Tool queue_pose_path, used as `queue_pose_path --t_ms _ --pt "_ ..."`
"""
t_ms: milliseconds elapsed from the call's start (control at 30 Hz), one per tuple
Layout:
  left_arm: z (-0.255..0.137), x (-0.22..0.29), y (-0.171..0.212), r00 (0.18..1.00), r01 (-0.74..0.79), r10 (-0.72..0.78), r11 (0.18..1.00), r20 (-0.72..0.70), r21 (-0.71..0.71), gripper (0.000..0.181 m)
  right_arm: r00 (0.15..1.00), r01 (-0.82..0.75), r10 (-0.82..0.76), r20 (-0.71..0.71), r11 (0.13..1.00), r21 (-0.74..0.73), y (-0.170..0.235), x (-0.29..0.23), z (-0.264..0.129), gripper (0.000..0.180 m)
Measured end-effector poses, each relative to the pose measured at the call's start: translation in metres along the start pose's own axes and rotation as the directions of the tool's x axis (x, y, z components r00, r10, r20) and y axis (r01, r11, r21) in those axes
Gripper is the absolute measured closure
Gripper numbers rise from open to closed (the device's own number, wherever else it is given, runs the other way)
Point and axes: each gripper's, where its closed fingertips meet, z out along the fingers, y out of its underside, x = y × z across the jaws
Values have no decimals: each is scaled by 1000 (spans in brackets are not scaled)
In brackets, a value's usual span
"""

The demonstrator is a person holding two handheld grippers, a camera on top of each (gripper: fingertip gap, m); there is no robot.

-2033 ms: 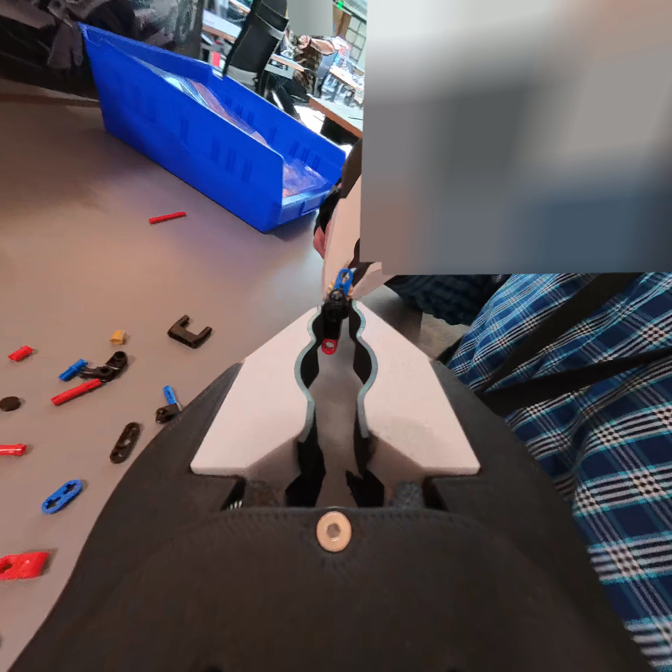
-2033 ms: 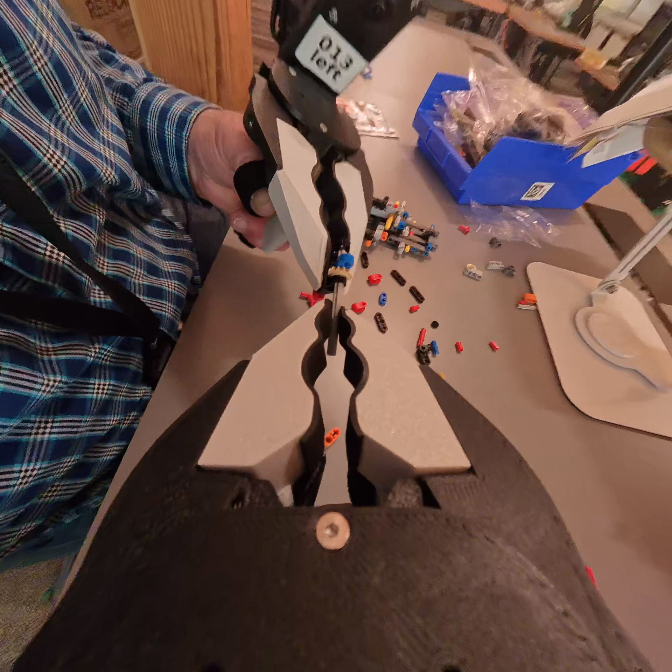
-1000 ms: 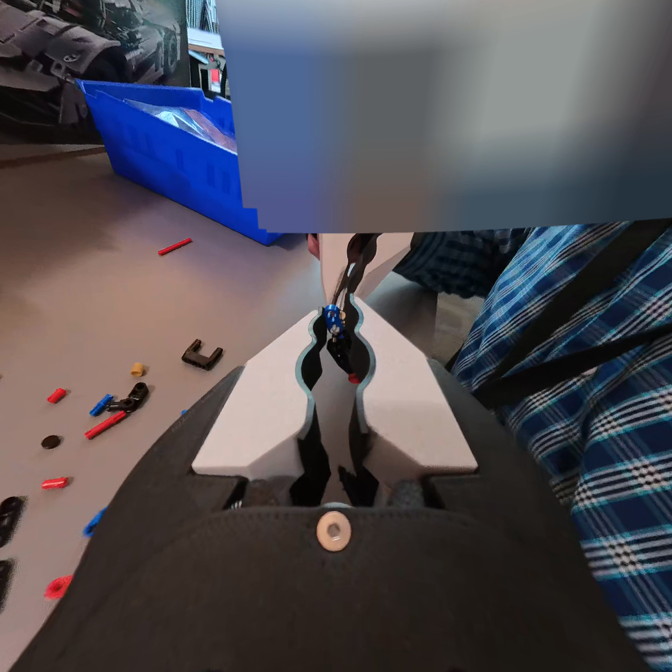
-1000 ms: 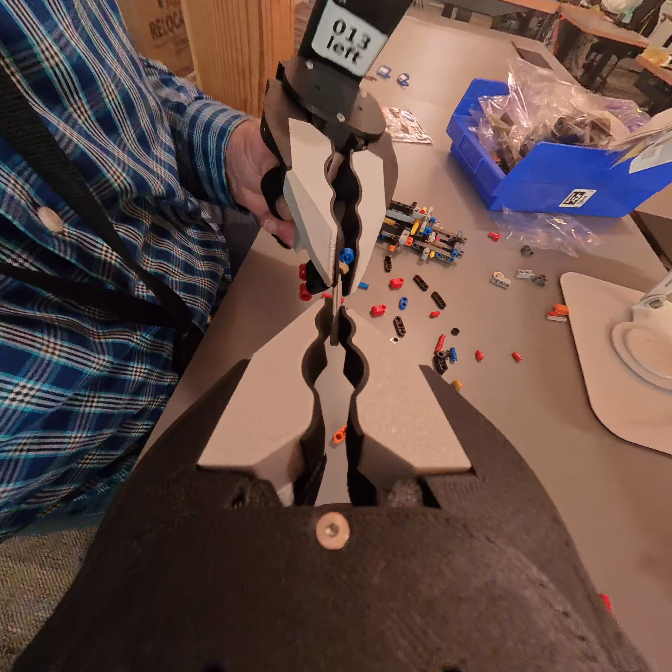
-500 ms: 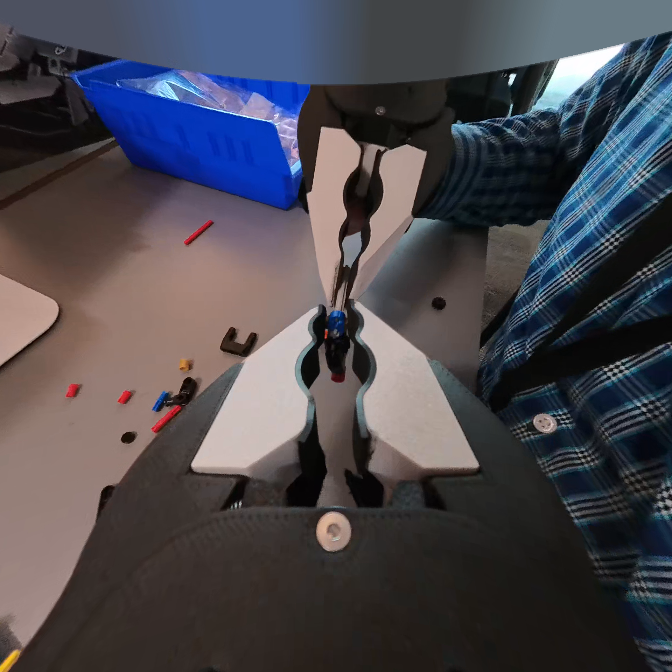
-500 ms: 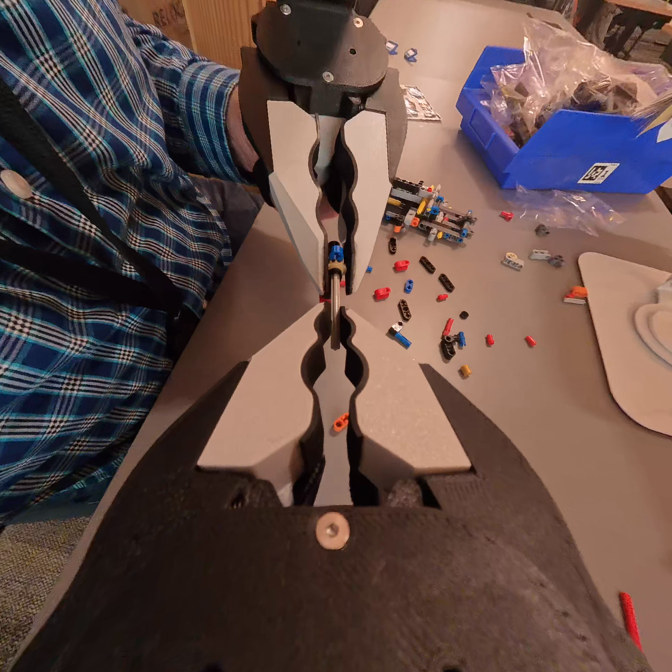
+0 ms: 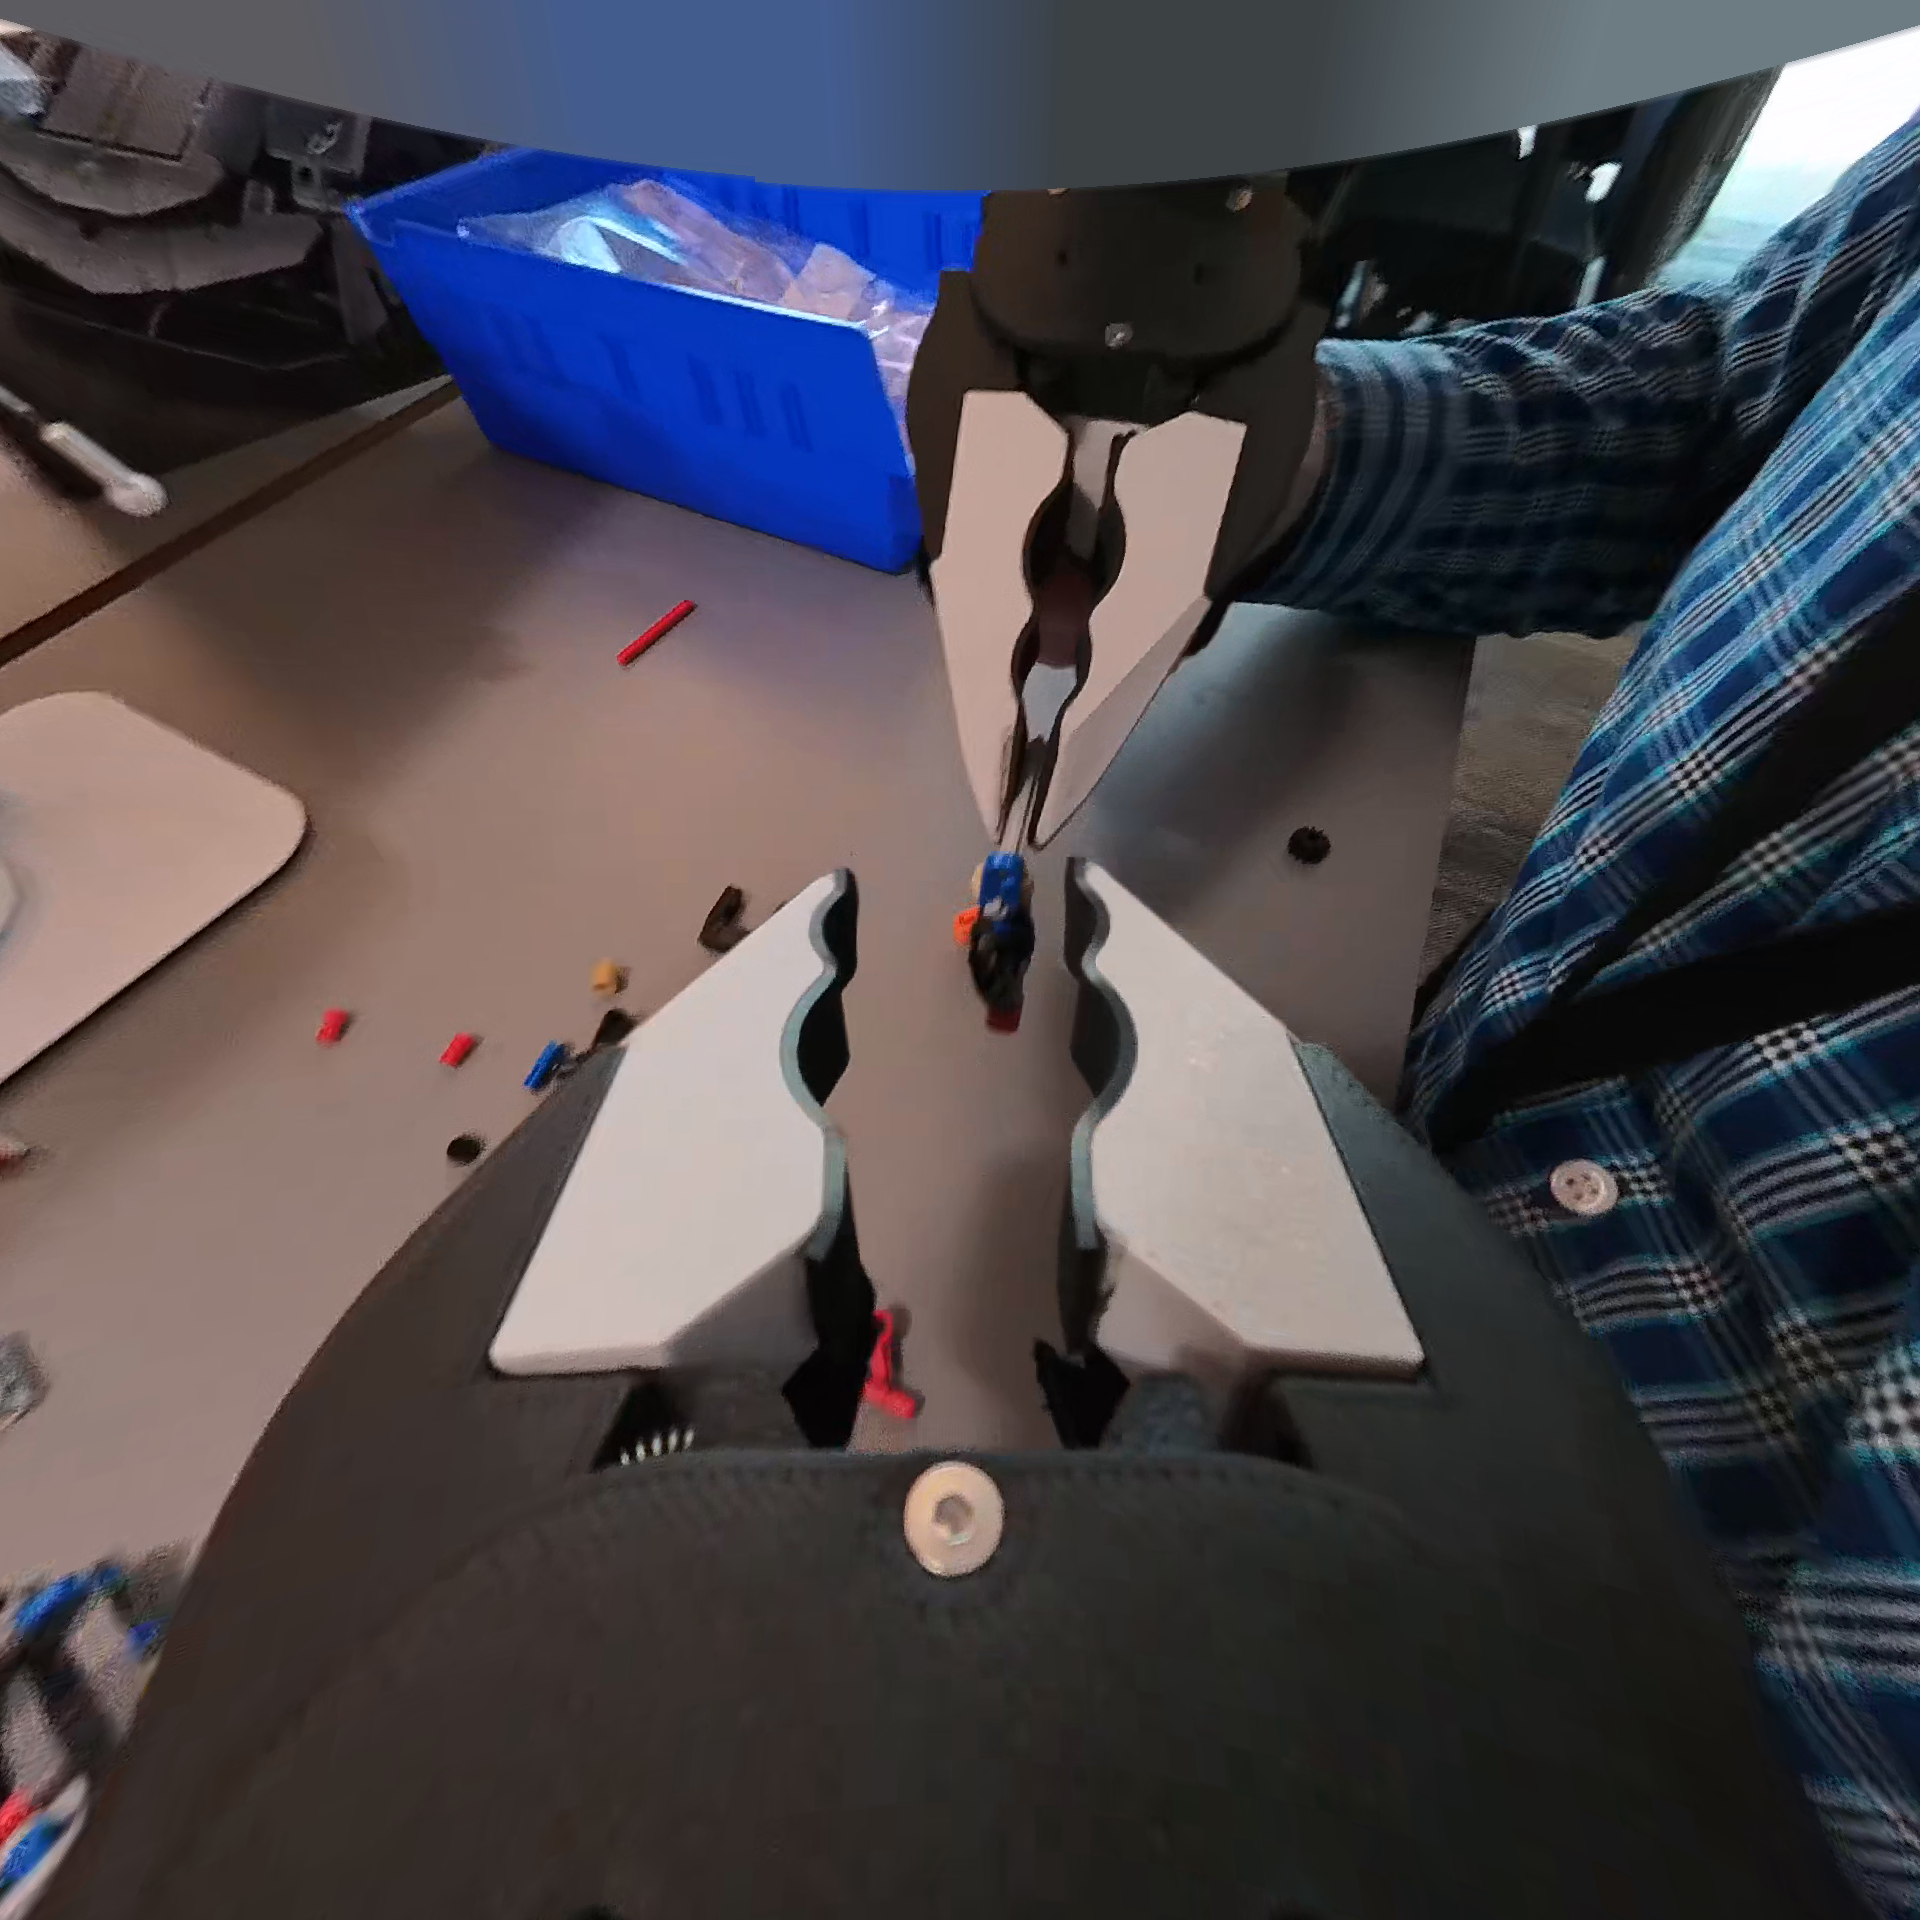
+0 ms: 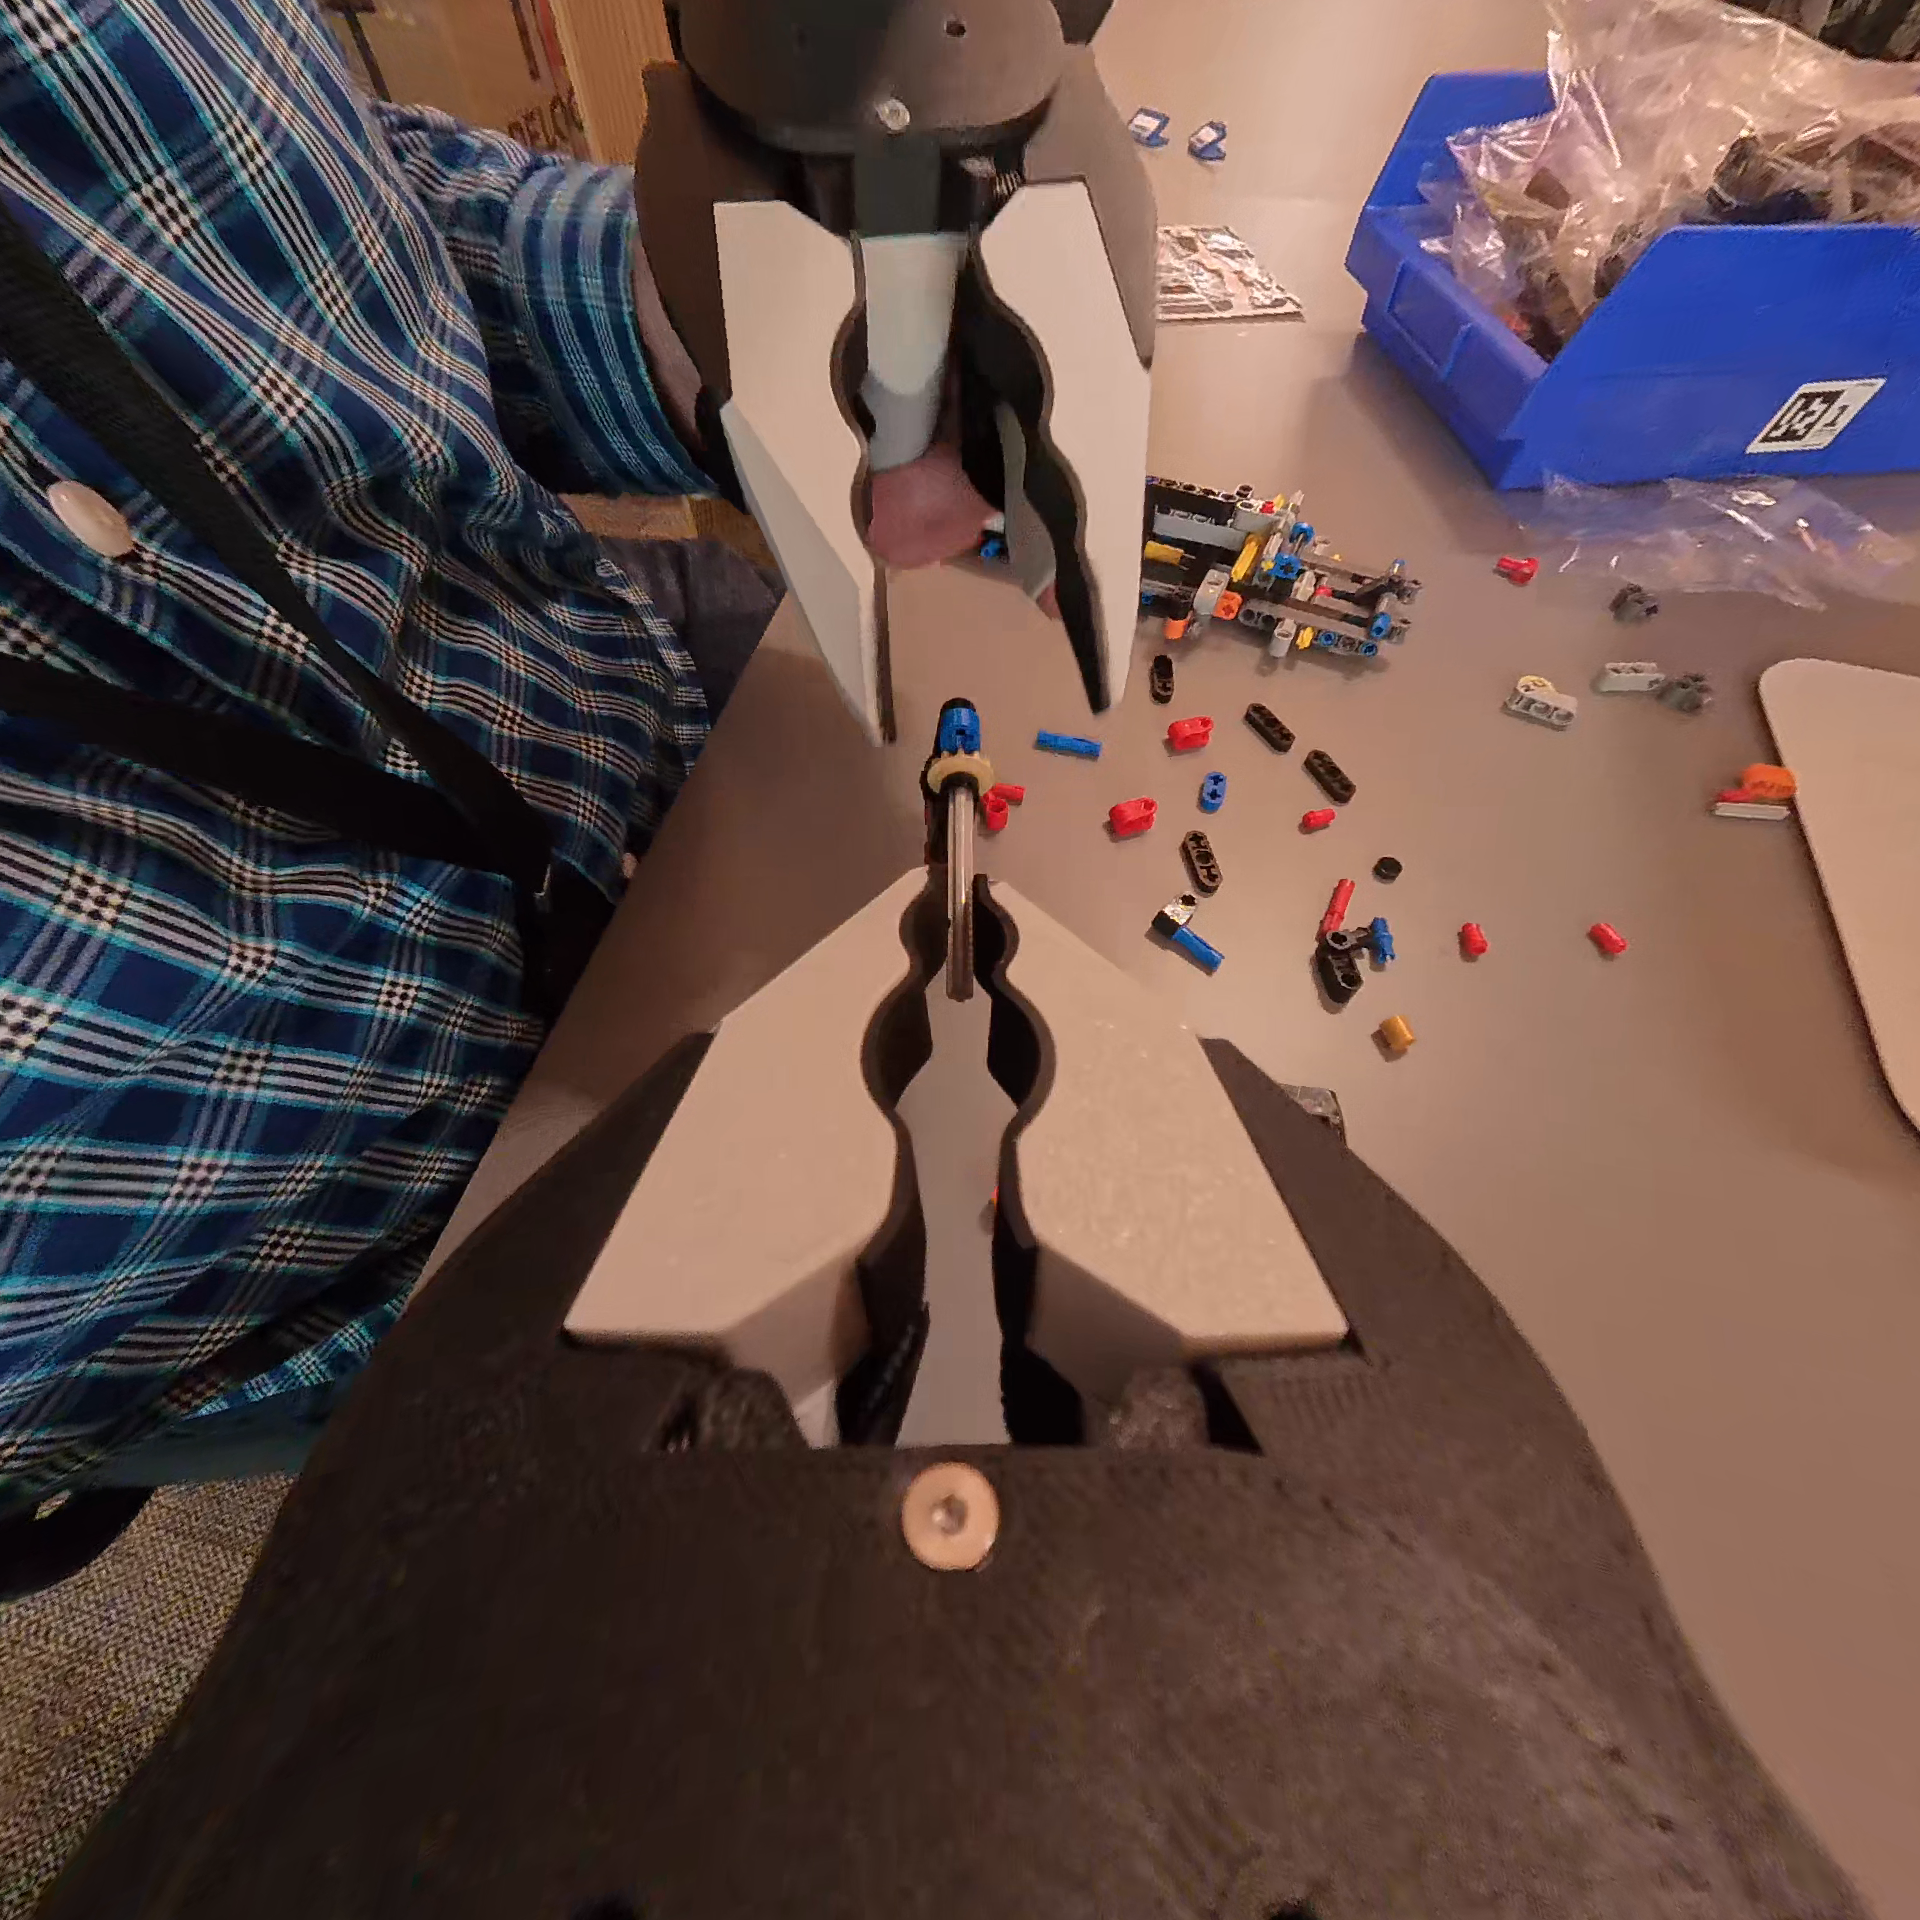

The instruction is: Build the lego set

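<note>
My right gripper (image 8: 956, 883) is shut on a dark grey axle (image 8: 958, 925) that sticks out past its tips. The axle carries a tan bush (image 8: 958, 774) and a blue connector (image 8: 958, 727) at its far end. My left gripper (image 8: 987, 717) faces it from the other side, open, its tips on either side of the blue end without touching it. In the left wrist view the left gripper (image 7: 958, 878) is open around the small blue, black and red assembly (image 7: 997, 935), and the right gripper (image 7: 1023, 831) holds that assembly from beyond.
A part-built chassis (image 8: 1278, 582) lies on the grey table (image 8: 1455, 1247) with several loose red, blue and black pieces (image 8: 1205, 862) around it. A blue bin (image 8: 1662, 395) with plastic bags stands at the back. A pale pad (image 8: 1849, 831) lies at the right. A person's plaid shirt fills the left. My left and right fingertips are right by each other.
My left gripper has opened and let go of the small assembly. My right gripper stays shut on the axle. Both grippers have dropped nearer the table.
</note>
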Motion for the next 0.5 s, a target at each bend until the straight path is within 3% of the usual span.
queue_pose_path --t_ms 133,300,500 --pt "-23 -13 20 995 22 -14 996 95 -83 139 1000 -11 11 -17 1000 -3 3 3 -4 179" --pt "-46 -22 69 982 51 6 954 189 -296 138 997 38 -42 -65 997 -67 15 3 -11 179" --pt "-9 0 72 995 1 31 949 97 -316 138 979 -6 -2 -205 999 -40 21 20 -50 179"
